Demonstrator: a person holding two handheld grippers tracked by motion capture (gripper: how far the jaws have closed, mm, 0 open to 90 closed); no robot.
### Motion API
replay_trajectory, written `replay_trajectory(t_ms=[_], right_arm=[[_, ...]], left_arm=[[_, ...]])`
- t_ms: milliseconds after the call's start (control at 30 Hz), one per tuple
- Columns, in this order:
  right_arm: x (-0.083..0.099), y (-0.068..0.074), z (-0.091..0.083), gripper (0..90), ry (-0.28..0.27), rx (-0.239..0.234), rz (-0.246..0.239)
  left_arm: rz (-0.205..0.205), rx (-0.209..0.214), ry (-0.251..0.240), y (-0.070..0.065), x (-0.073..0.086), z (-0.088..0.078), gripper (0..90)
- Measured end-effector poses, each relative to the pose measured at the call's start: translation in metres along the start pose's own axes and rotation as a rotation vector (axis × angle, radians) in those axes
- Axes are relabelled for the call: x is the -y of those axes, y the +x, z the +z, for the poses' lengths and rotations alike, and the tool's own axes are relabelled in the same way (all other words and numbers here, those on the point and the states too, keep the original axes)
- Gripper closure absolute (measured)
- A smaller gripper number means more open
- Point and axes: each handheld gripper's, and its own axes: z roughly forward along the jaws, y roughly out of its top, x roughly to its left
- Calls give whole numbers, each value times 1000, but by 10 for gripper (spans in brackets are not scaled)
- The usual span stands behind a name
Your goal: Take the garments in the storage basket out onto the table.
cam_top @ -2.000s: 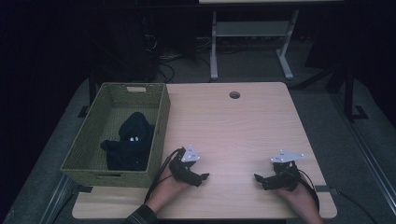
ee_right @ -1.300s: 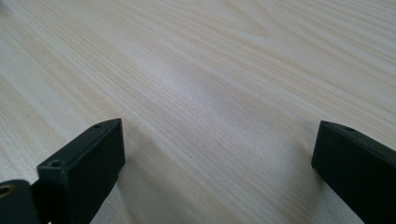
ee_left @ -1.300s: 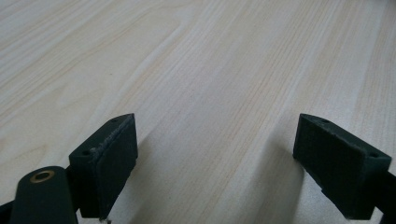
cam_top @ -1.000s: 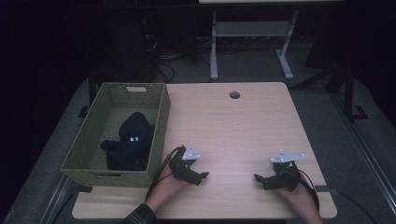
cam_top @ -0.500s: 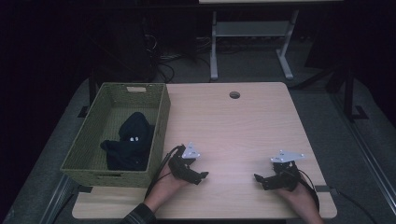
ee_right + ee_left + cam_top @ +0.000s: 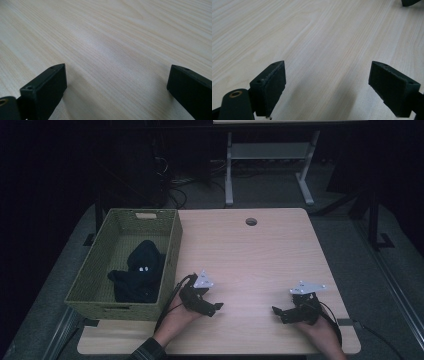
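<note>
My left gripper rests low on the light wooden table, just right of the basket's near corner, held by a hand. In the left gripper view the left gripper is open, with bare wood between its jaws. My right gripper lies near the front right of the table and points left toward the other one. Its own view shows the right gripper open, jaws wide apart over bare wood. A black tip of the right gripper appears at the top right of the left gripper view.
A green woven basket stands at the table's left side and holds a dark bundled cloth with small white dots. A round cable hole sits near the far edge. Beyond the table stand a white frame and floor cables.
</note>
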Motion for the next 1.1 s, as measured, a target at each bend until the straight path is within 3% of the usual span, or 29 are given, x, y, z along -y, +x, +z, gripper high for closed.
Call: replay_trajectory(t_ms=[600, 1100], right_arm=[[0, 0, 0, 23, -1, 0, 0], [0, 0, 0, 22, 0, 0, 1]], left_arm=[[-19, 6, -21, 1, -6, -10, 141], [-22, 13, -5, 0, -13, -16, 144]])
